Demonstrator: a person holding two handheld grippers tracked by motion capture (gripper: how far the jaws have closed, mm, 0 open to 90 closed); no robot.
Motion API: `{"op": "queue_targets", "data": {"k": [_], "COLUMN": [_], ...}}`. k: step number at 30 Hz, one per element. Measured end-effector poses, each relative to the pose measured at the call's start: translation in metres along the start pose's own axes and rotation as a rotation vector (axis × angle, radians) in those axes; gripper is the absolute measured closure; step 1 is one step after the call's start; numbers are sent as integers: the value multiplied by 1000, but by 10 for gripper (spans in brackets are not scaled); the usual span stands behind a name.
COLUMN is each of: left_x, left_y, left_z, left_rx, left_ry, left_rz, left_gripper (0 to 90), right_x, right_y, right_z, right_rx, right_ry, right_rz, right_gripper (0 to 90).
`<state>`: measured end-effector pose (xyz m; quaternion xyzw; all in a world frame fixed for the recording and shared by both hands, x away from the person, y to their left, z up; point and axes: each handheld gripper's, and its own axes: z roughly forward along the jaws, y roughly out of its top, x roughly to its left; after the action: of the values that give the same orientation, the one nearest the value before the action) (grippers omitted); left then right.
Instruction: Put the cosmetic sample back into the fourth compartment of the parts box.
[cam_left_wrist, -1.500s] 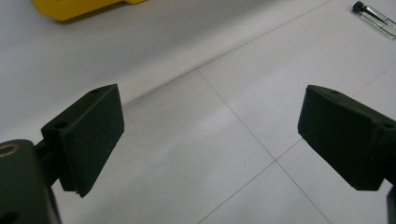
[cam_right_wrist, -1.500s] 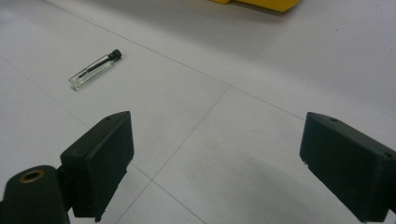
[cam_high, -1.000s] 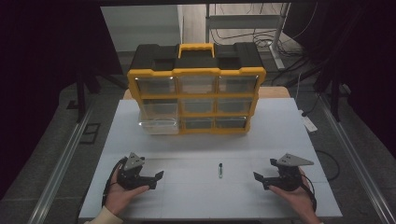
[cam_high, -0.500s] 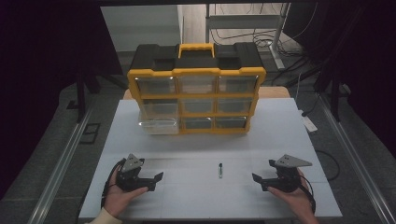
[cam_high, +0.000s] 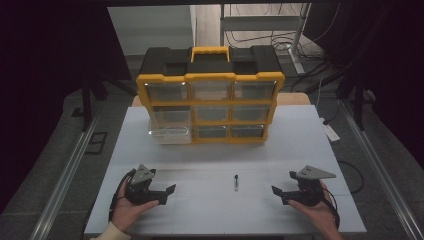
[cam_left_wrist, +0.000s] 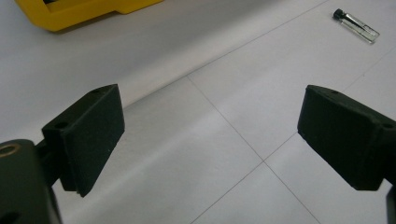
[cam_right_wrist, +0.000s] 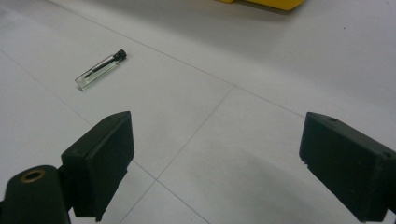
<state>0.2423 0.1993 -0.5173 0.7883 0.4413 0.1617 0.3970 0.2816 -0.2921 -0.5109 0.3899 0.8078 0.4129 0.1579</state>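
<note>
My left gripper (cam_high: 159, 192) and my right gripper (cam_high: 283, 194) sit near the front edge of the white bench (cam_high: 300, 150), far apart. Both have their jaws wide open and hold nothing. The bench between them is bare, with lots of room. A little glass tube (cam_high: 236, 182) with a black cap lies flat there, between my two grippers. The yellow drawer box (cam_high: 210, 100) stands at the back.

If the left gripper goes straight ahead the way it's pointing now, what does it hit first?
Probably only bare table. The left gripper stands open, and the small vial lies off to one side of its line, though depth is hard to judge.
</note>
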Motion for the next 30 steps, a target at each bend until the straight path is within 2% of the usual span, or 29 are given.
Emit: {"op": "queue_targets", "data": {"k": [11,14,18,24,30], "left_x": [-4,-6,-9,-16,-23], "left_y": [6,12,20,32,43], "left_z": [5,9,11,18,23], "left_rx": [14,28,23,24,28], "left_ry": [-30,-63,-88,-148,-171], "left_rz": [19,32,53,87,119], "left_gripper": [82,80,82,81,81], "right_x": [-2,-2,-2,-3,-2], "right_y": [-1,-1,-1,-1,-1], "right_z": [0,0,1,0,0], "right_rx": [4,3,5,6,4], "right_ry": [-4,-1,2,-3,1], "right_rz": [8,6,5,9,9], "right_gripper": [108,109,109,110,110]}}
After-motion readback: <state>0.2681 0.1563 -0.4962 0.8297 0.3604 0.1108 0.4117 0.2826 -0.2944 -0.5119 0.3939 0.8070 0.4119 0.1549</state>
